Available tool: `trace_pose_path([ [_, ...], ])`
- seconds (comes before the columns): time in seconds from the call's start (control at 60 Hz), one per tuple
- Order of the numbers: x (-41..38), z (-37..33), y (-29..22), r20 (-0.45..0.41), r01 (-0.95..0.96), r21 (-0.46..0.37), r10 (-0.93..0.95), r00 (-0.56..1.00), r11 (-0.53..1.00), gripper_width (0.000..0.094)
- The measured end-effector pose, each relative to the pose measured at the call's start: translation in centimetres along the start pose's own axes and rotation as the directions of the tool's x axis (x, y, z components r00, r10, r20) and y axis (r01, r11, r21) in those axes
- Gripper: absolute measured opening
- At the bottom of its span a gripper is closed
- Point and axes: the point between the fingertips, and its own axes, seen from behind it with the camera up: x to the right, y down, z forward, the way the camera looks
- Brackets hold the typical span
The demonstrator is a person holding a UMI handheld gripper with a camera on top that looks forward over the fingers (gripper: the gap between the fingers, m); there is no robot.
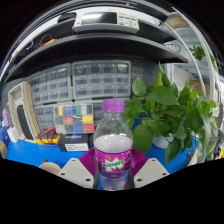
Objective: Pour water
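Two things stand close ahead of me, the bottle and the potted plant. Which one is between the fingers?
The bottle with the purple cap: it stands between the gripper fingers, against their pads. The potted plant stands beyond them, off to the side.

bottle | clear plastic; purple cap; pink label | upright; capped

Setting: workshop or lab room. Evidence: small-parts drawer cabinets in rows along the back wall; a card of coloured squares standing on the desk; a tilted box-like device beside it; a leafy potted plant on the desk; long ceiling light panels overhead.
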Motion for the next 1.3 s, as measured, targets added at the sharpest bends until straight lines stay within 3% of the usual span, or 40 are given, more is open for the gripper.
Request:
trace_pose_path([
  [0.1,0.1,0.8,1.4,0.012,0.01,0.01,-0.01,1.0,1.0,0.0442],
  [0.133,0.1,0.6,0.9,0.015,0.013,0.052,-0.014,1.0,0.999,0.0426],
  [0.3,-0.4,-0.2,0.8,0.028,0.036,0.106,-0.039,0.999,0.994,0.0436],
  [0.517,0.1,-1.0,1.1,0.027,-0.001,0.131,-0.002,1.0,0.991,0.0523],
  [0.6,-0.1,-1.0,2.6,0.042,-0.025,0.073,0.022,0.999,0.997,0.0672],
  [0.7,0.6,-1.2,4.5,0.002,0.018,0.001,-0.018,1.0,1.0,0.0857],
  [0.733,0.5,-1.6,4.7,0.001,0.024,-0.003,-0.024,1.0,1.0,0.0878],
  [1.05,-2.3,-9.4,6.4,0.005,0.007,-0.067,-0.006,1.0,0.998,0.0862],
  [1.3,-8.0,-17.3,3.9,0.06,0.06,-0.058,-0.057,0.997,0.997,0.0864],
])
